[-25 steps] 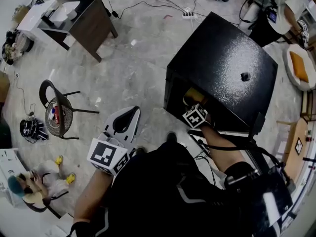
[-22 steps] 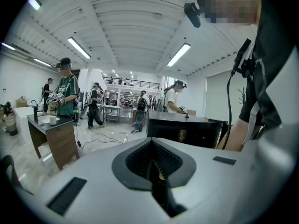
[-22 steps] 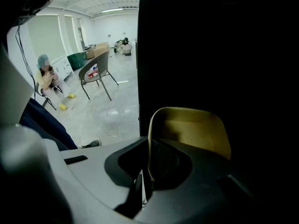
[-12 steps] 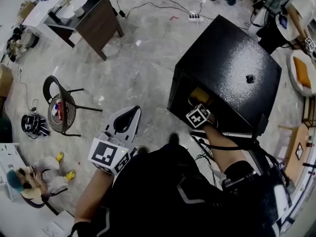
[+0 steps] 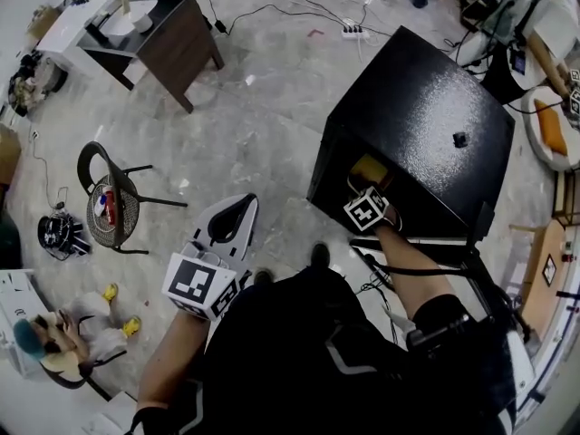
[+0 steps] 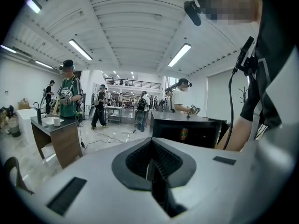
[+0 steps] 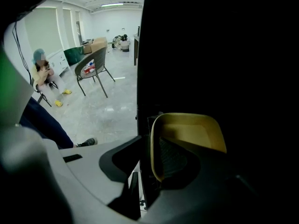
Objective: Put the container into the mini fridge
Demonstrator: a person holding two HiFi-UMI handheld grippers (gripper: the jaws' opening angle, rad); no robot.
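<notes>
- A black short-sleeved top covers the torso, with a thin pale grey stripe angled across it.
- Black cables run beside the right arm. The left gripper view shows another black cable next to the black sleeve.
- A dark blue trouser leg ends in a dark shoe with a pale sole.
- The left claw has a pale grey plastic shell with a black teardrop-shaped recess and black ribbed pads.
- The left claw's marker cube is white with black square patterns.
- The right claw has the same grey shell, and its own black-and-white cube.
</notes>
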